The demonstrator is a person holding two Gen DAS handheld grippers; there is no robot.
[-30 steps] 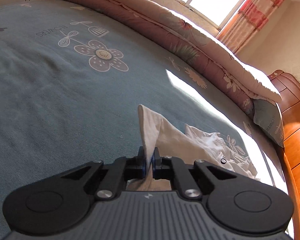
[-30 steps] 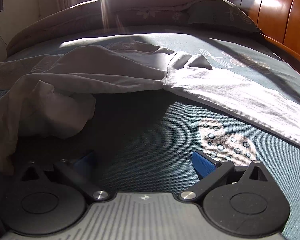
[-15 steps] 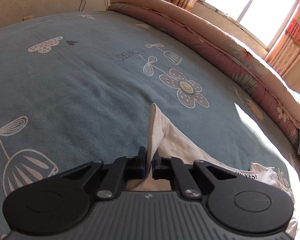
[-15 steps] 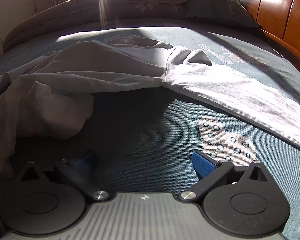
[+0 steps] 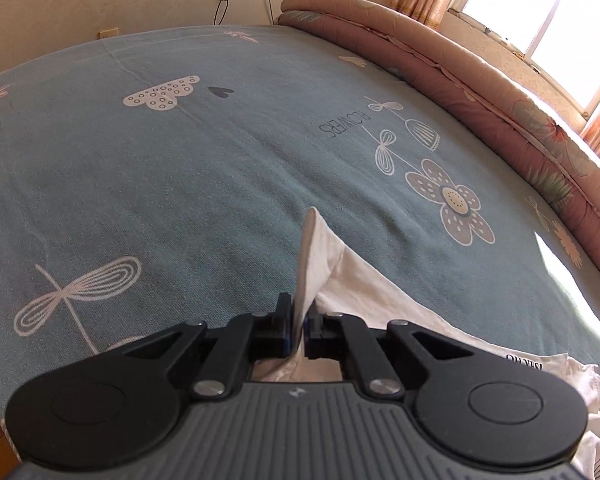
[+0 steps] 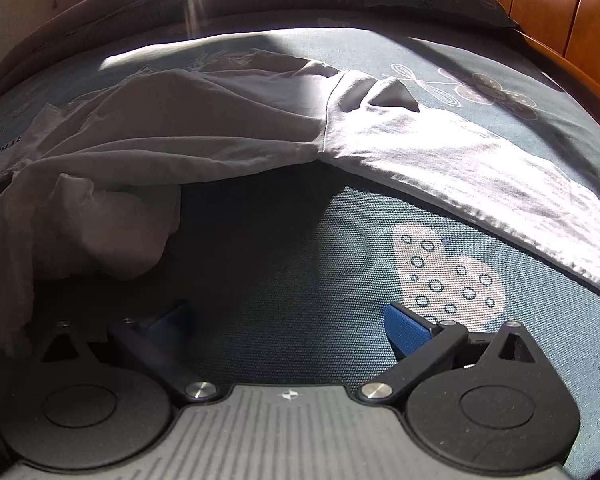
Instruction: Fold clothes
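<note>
left wrist view: the left hand-held gripper [image 5: 296, 326] is clamped on an edge of a white shirt [image 5: 356, 284], whose pinched corner stands up in a narrow point between the two pads. the rest of the shirt trails back to the lower right, where black printed lettering shows on the cloth. it lies on a bed with a blue sheet [image 5: 180, 184] patterned with flowers, hearts and dragonflies. a rolled pink quilt [image 5: 480, 84] lies along the far edge of the bed, below a bright window [image 5: 540, 20].

right wrist view: the right hand-held gripper [image 6: 288, 326] hangs just above the sheet [image 6: 284, 288] with its blue pads [image 6: 406, 330] wide apart and nothing between them. the shirt [image 6: 204, 128] lies crumpled ahead of it, one sleeve [image 6: 480, 168] stretched flat to the right, a bunched part at left. a wooden headboard [image 6: 560, 20] stands at upper right.
</note>
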